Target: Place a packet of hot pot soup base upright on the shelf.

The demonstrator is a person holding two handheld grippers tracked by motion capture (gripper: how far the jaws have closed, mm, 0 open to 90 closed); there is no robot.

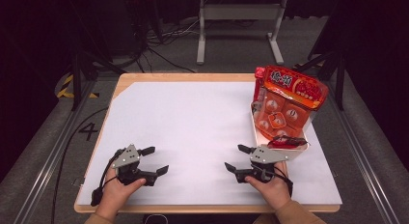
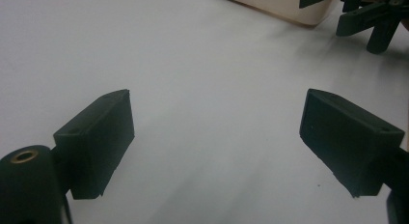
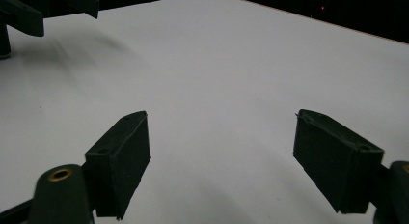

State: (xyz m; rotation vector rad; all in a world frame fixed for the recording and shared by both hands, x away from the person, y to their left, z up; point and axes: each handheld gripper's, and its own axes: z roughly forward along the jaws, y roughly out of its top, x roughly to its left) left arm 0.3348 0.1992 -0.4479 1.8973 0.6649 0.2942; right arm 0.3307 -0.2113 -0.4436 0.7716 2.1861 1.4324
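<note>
Red snack bag [image 1: 289, 91] standing at the upper right of the high view, propped in a pale tray [image 1: 254, 122] on the far right edge of the white sheet [image 1: 193, 118], well apart from the left tongs and near the right ones. Starting at the lower left of the high view: left gripper [image 1: 156, 160] resting low on the sheet, gripped from below by a hand [image 1: 115, 192], jaws spread wide and aimed toward the middle of the frame, nothing between them. In the left gripper view, same story: two black pads [image 2: 96, 142] far apart at lower left and lower right, bare white sheet in the gap, a corner of the pale tray [image 2: 289, 7] at the top edge and the other gripper's black fingers in the upper right corner. Moving across the centre of the high view: open white sheet, wooden table [image 1: 188, 77] rim showing along the far edge. On to the lower right: right gripper [image 1: 236, 158] held by the other hand [image 1: 272, 188], jaws also wide, pointing left toward its partner, empty, with the near end of the tray just beside and behind it. In the right gripper view, pads [image 3: 120, 161] wide apart over plain sheet, the left gripper's dark fingers in the upper left corner.
</note>
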